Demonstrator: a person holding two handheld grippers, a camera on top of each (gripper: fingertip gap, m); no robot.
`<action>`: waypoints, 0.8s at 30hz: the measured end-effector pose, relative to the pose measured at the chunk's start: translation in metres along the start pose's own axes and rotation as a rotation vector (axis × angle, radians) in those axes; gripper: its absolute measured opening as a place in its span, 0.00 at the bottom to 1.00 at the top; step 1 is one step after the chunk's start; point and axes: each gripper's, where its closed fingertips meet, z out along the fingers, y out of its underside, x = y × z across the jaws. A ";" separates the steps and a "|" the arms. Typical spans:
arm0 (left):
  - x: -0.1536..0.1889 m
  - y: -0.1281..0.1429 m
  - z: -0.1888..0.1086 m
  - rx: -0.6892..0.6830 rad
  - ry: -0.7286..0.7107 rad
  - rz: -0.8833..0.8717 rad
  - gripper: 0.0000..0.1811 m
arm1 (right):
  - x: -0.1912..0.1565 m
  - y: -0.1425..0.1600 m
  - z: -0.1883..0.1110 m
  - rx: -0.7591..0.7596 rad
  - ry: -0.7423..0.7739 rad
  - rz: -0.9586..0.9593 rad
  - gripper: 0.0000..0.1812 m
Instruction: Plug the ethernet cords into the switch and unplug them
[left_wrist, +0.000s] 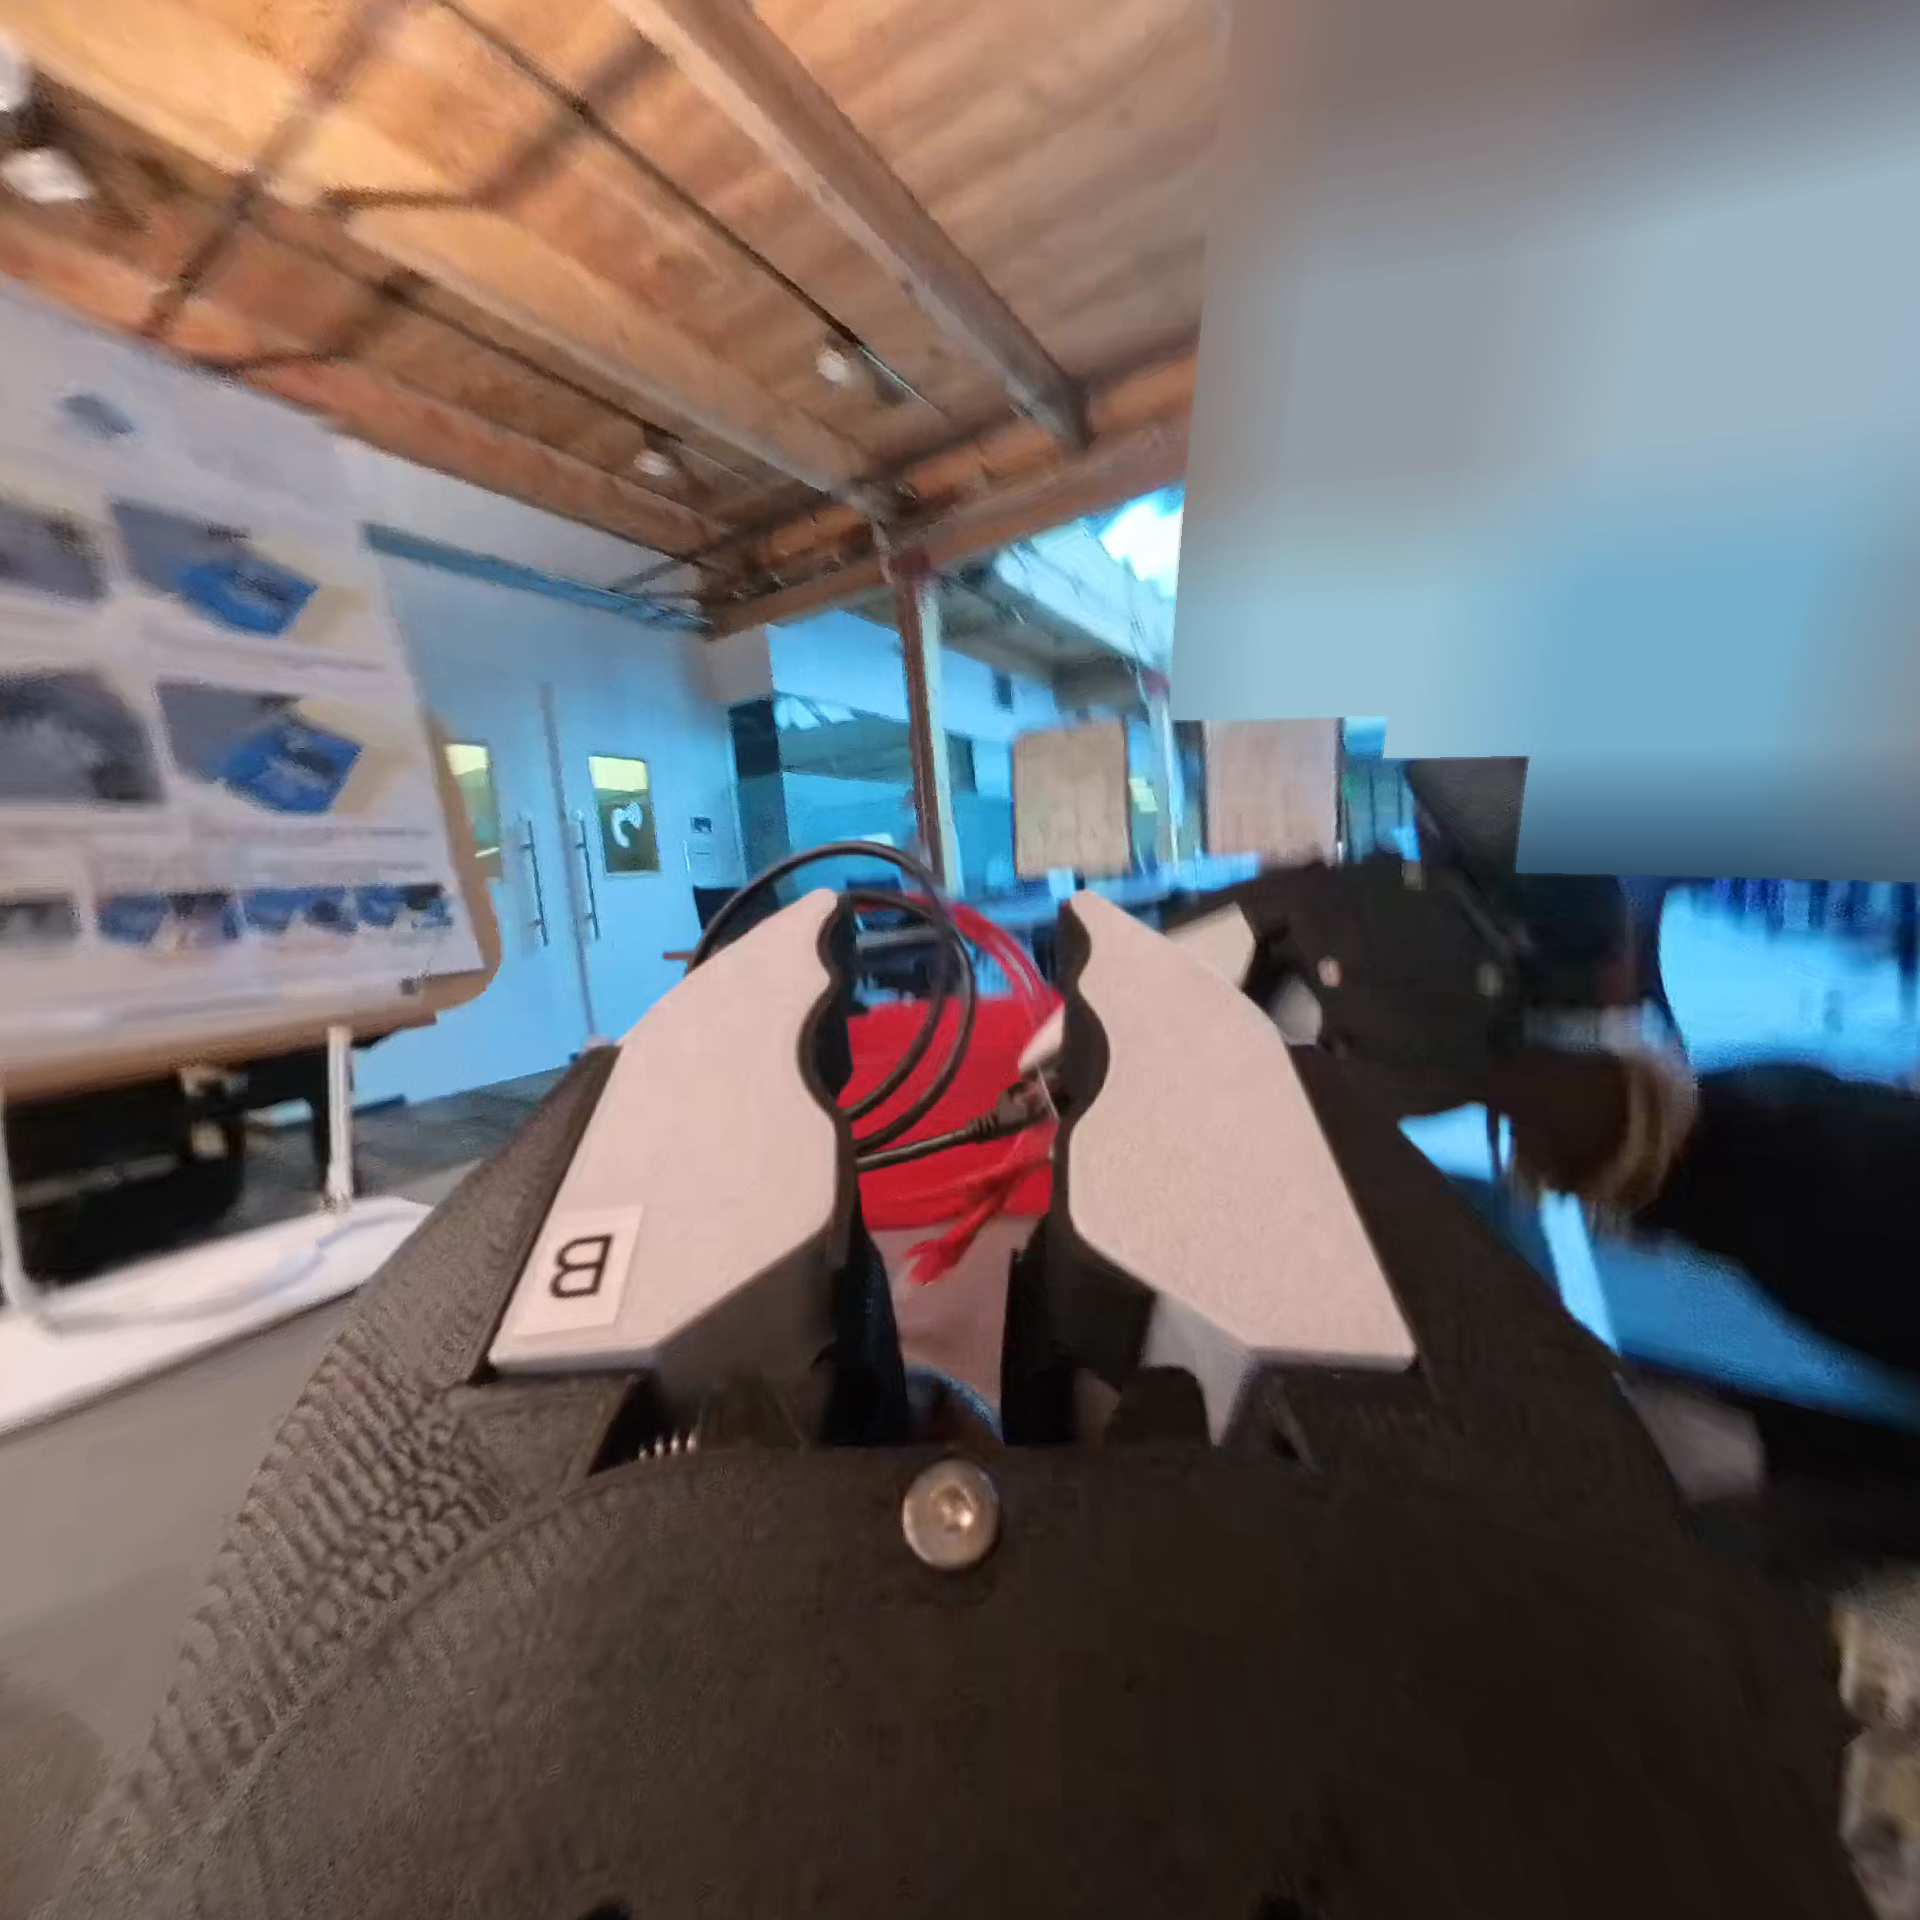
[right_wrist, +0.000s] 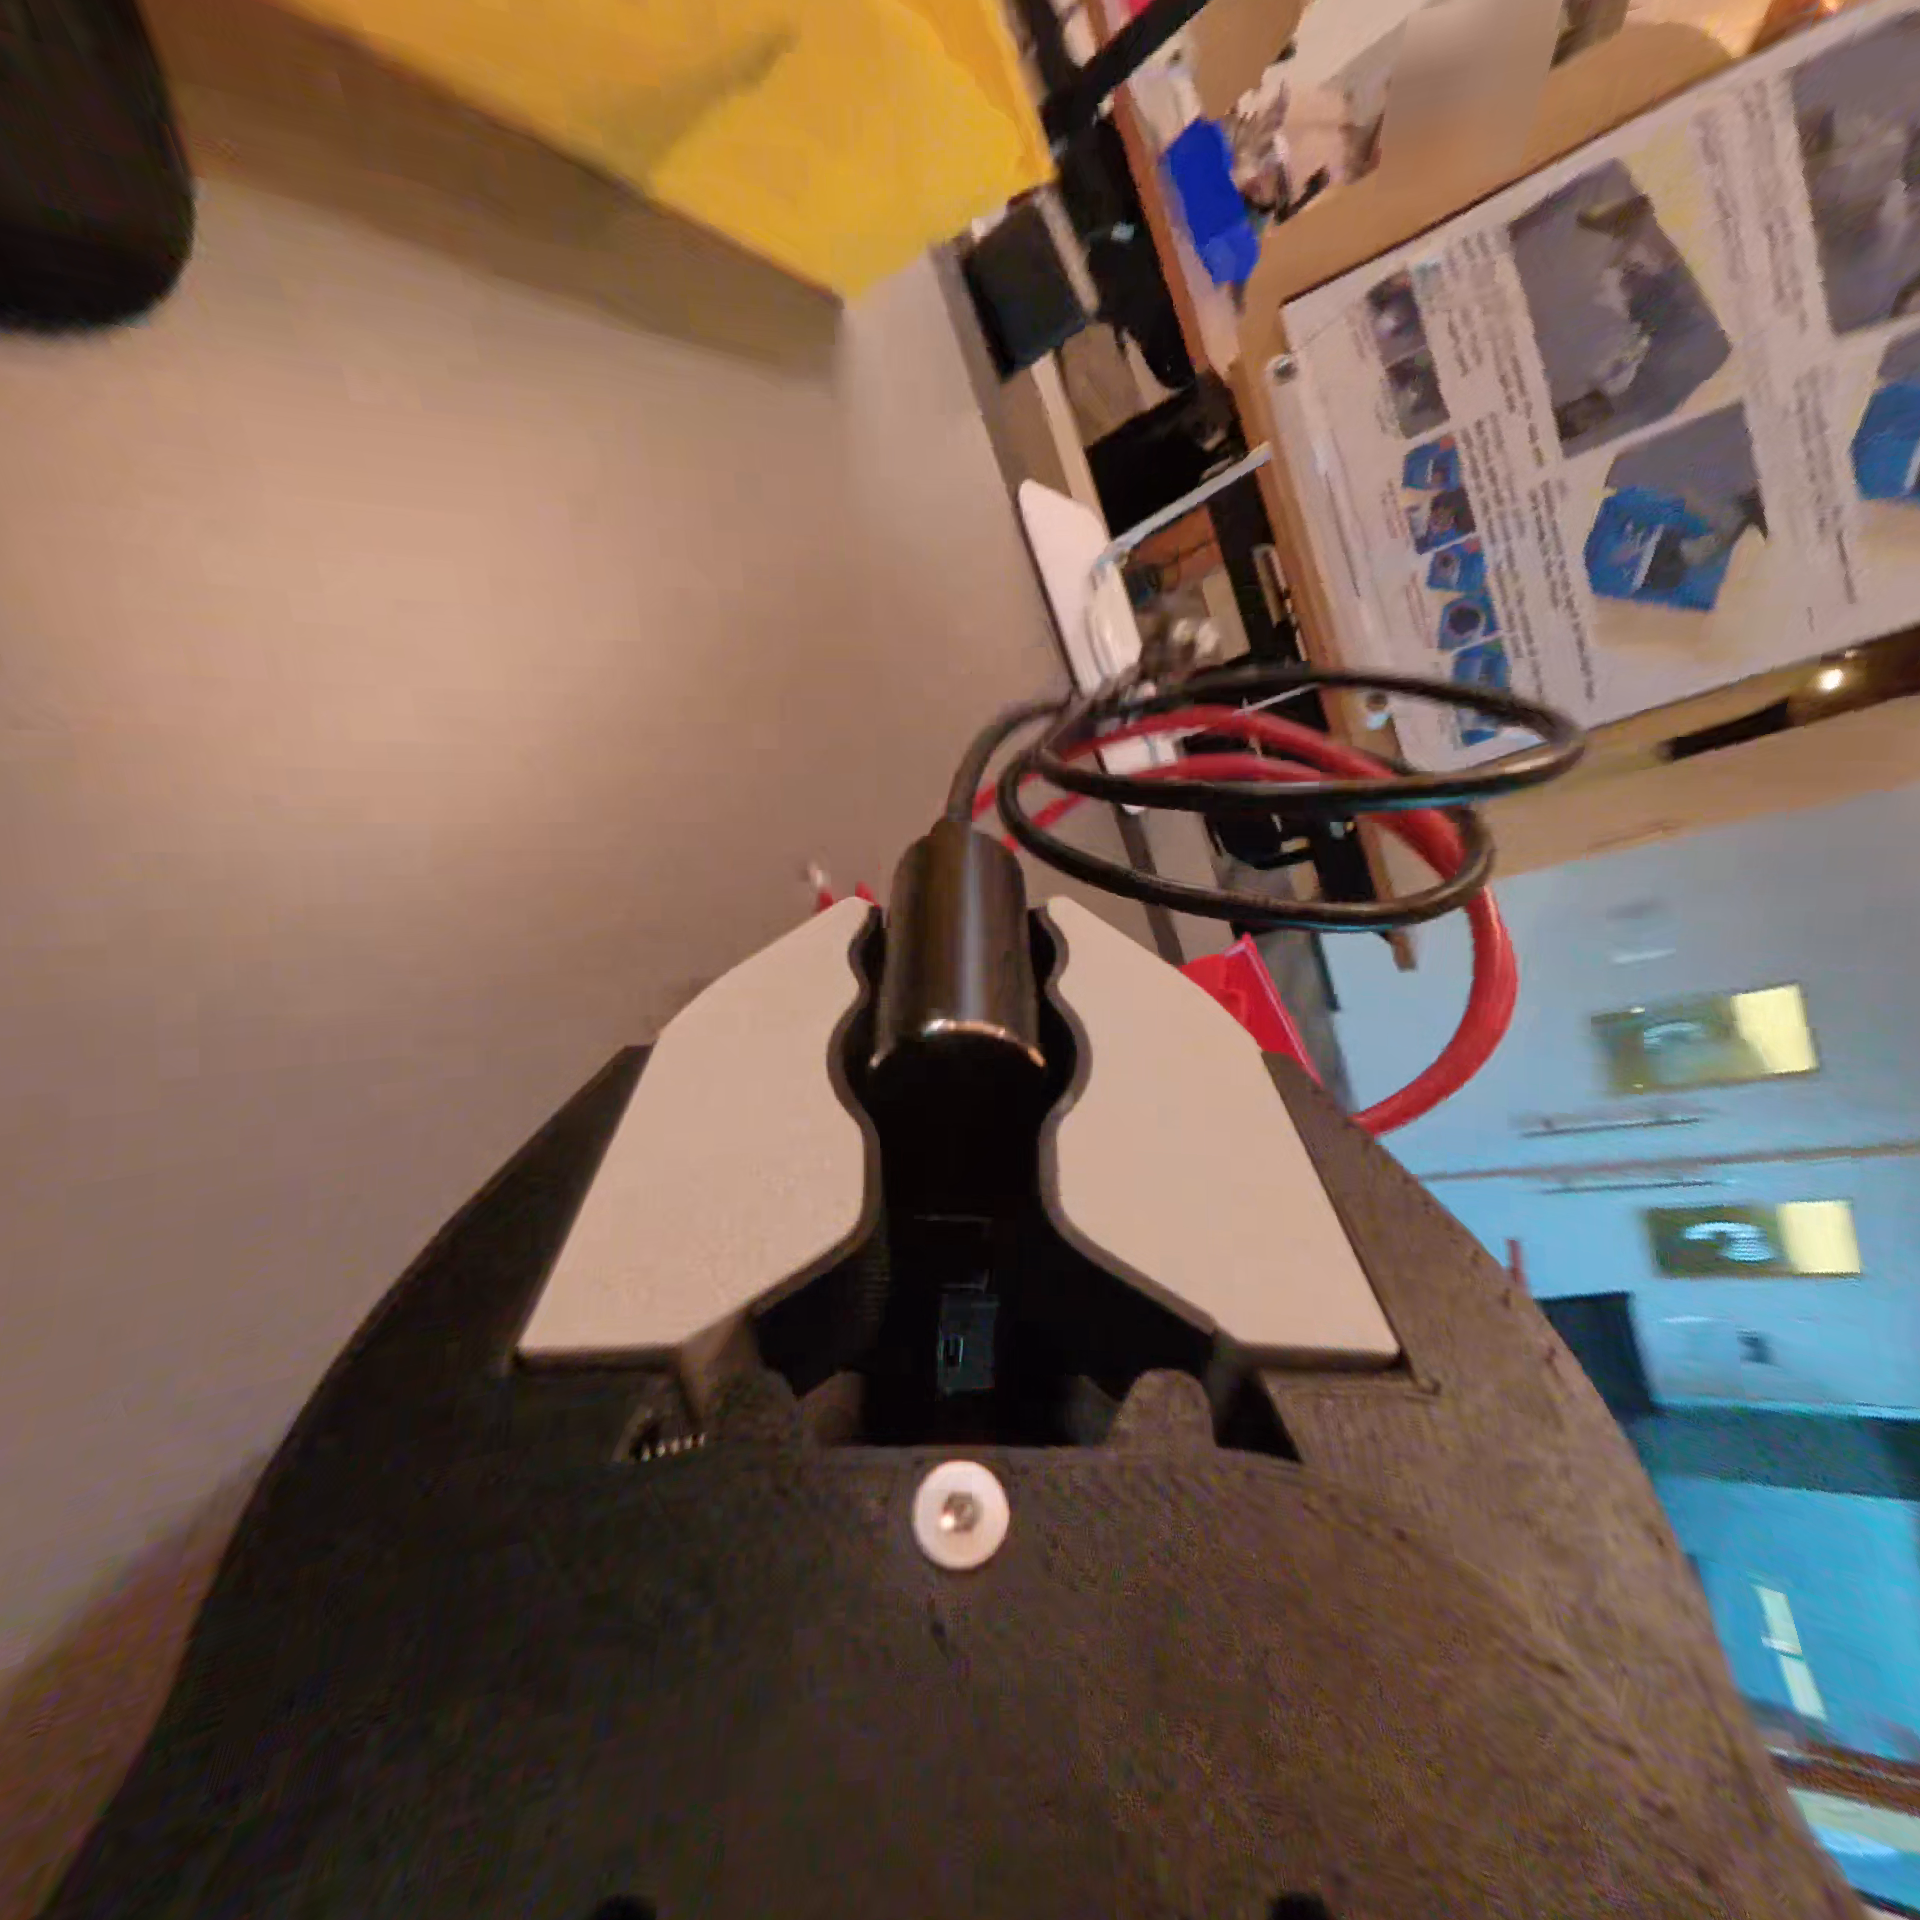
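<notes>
Right tool (right_wrist: 956, 925) around black plug (right_wrist: 954, 961), pointing forward

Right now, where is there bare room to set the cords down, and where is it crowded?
Bare: the grey surface left of the left gripper, bordered by the poster stand's white base. Crowded: straight ahead, where black cord and red cord loops tangle beside the right gripper.

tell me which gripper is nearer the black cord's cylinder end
Right. The right gripper has its jaws closed around the black cord's cylinder end; the left gripper sits apart from it, jaws open and empty.
</notes>
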 end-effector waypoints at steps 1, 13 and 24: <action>0.011 0.010 0.002 -0.080 0.065 0.114 0.20 | -0.007 0.001 0.000 -0.032 -0.010 -0.047 0.14; 0.051 0.126 0.018 -0.641 0.416 0.968 0.28 | -0.053 -0.022 -0.025 -0.011 -0.095 -0.392 0.14; 0.054 0.098 0.021 -0.470 0.348 0.797 0.07 | -0.029 -0.059 -0.059 0.231 0.058 -0.385 0.26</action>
